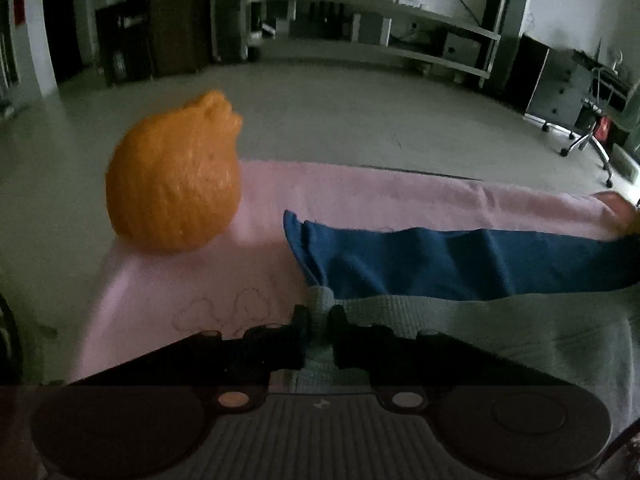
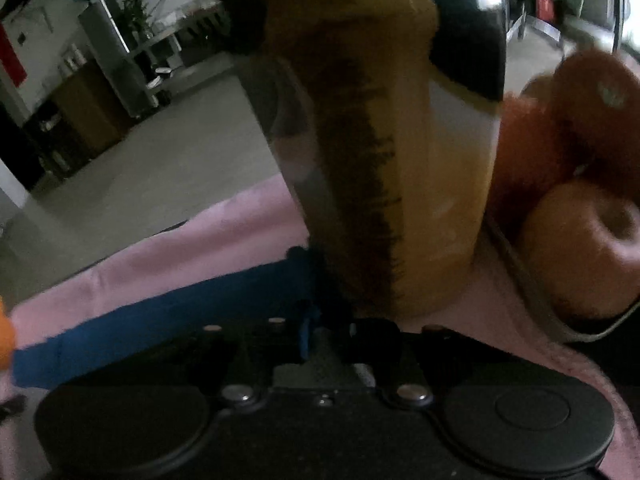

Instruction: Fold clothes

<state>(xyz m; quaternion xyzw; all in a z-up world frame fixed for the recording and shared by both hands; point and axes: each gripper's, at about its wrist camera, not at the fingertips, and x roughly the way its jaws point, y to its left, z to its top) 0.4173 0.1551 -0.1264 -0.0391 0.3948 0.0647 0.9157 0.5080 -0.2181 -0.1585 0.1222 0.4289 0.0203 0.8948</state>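
Observation:
A garment with a blue body (image 1: 460, 264) and a grey ribbed waistband (image 1: 460, 312) lies across a pink cloth (image 1: 360, 196) that covers the table. My left gripper (image 1: 319, 320) is shut on the grey waistband at its left end. In the right wrist view my right gripper (image 2: 326, 332) is shut on the other end of the garment; blue fabric (image 2: 160, 320) runs off to its left and shows between the fingers.
An orange pumpkin-shaped object (image 1: 176, 176) stands on the pink cloth, left of the garment. In the right wrist view a tall brown and yellow object (image 2: 384, 160) stands just beyond the gripper, with a wire basket (image 2: 532, 292) holding orange round things (image 2: 580, 248) to its right.

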